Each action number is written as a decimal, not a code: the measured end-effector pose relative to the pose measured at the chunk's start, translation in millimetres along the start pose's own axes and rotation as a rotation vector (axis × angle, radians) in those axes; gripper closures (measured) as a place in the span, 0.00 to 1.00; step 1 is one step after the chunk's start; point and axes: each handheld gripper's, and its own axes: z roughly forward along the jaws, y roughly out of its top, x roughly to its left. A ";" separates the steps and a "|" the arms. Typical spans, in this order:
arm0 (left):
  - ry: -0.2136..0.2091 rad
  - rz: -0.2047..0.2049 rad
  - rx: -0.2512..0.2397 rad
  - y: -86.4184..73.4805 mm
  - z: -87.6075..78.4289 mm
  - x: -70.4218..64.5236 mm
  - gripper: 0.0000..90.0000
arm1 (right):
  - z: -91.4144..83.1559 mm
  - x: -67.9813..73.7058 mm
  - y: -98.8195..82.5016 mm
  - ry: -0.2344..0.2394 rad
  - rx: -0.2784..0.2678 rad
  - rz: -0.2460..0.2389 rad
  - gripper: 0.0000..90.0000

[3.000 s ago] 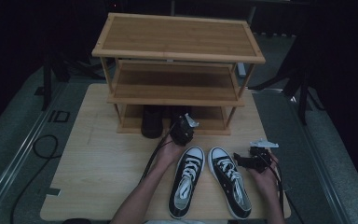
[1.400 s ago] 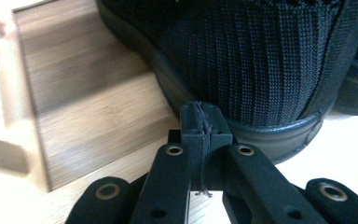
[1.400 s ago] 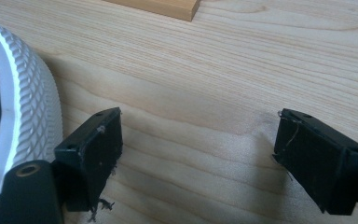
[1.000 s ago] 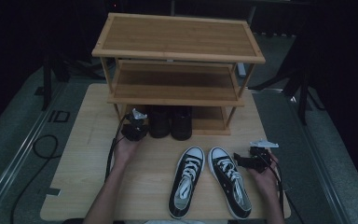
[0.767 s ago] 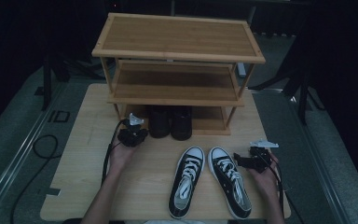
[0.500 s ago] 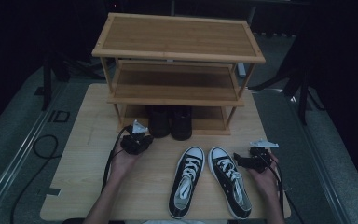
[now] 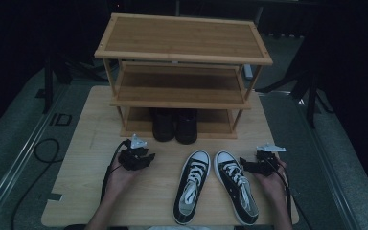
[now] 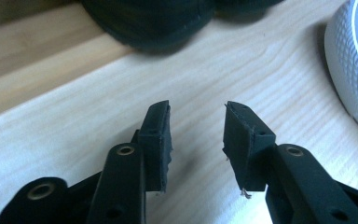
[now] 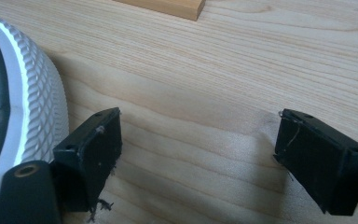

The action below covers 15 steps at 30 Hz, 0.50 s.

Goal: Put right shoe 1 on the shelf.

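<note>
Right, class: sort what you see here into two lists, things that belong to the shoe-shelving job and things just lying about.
Job:
- black shoes on the bottom shelf
- sneakers on the table
- shoe rack
- left hand-held gripper, open, empty
- right hand-held gripper, open

Lying about:
- floor cable
- dark stands

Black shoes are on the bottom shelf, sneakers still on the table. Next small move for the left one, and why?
Probably swing the left hand-held gripper toward the left sneaker and line up on it. Its jaws have just been opening and stand apart with nothing between them, over bare table. The black shoes already sit in the rack, and both sneakers lie outside it; the right hand-held gripper waits open beside the right sneaker.
</note>
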 end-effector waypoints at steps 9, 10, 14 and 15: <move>-0.001 -0.003 0.024 -7.9 2.9 -1.4 0.64 | -0.8 1.7 -0.6 -0.009 -0.002 0.011 0.18; -0.004 -0.003 0.027 -8.1 3.9 -1.7 0.64 | -1.2 2.0 -0.5 -0.010 -0.001 0.012 0.20; -0.007 -0.001 0.035 -8.8 7.5 -2.8 0.64 | -3.8 3.1 1.1 -0.013 0.007 0.013 0.33; -0.007 0.001 0.037 -9.0 8.1 -2.9 0.64 | -5.1 3.8 1.6 -0.007 0.009 0.008 0.37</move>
